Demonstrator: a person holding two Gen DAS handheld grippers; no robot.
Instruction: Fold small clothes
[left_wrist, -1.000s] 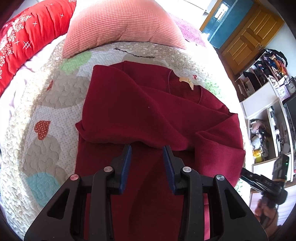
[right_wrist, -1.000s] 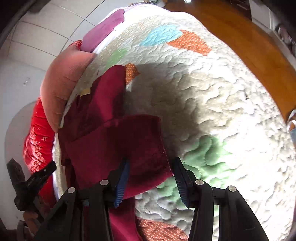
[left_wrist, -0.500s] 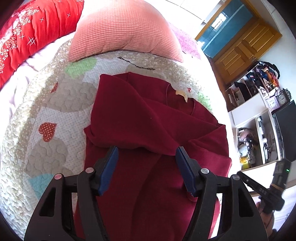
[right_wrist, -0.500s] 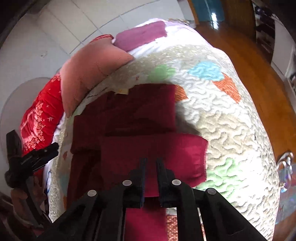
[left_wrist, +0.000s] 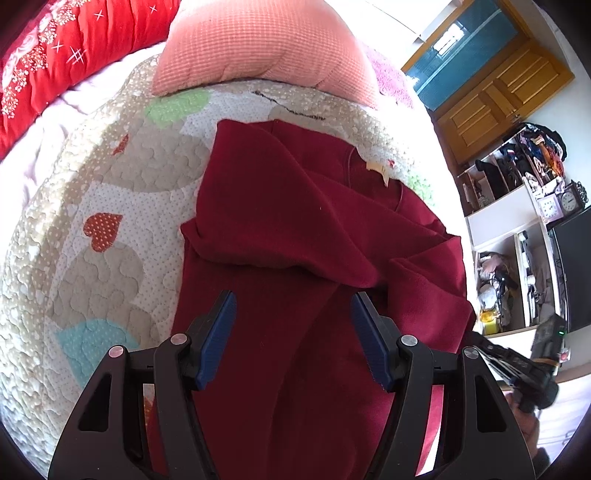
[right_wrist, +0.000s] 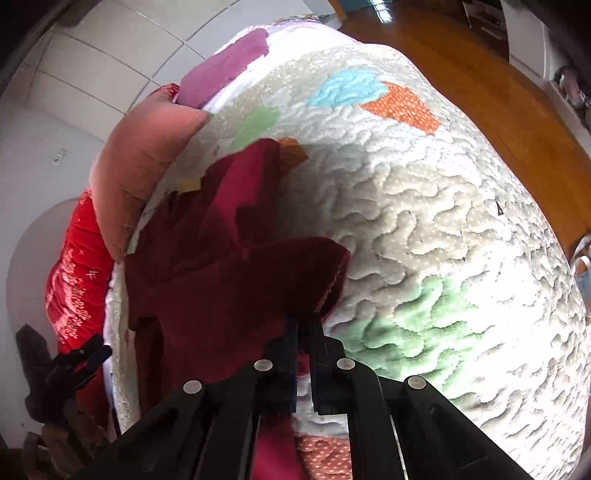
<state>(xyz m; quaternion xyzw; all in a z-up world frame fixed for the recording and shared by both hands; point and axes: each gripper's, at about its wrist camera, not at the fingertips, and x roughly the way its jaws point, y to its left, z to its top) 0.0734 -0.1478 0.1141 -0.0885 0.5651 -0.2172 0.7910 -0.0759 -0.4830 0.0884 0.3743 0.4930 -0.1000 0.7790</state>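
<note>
On the quilt (left_wrist: 92, 206) lies the sweater (left_wrist: 295, 221), a sleeve folded across its chest — pillow (left_wrist: 266, 44) at 12 o'clock. Left gripper (left_wrist: 293, 317) hovers over the lower half, jaws wide apart, holding nothing. Right gripper (right_wrist: 303, 325) is clamped on the other sleeve (right_wrist: 258, 284) — lifted off the quilt, at 3 o'clock.

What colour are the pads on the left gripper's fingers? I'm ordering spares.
Blue, ribbed pads on black fingers, clearest in the left wrist view.
</note>
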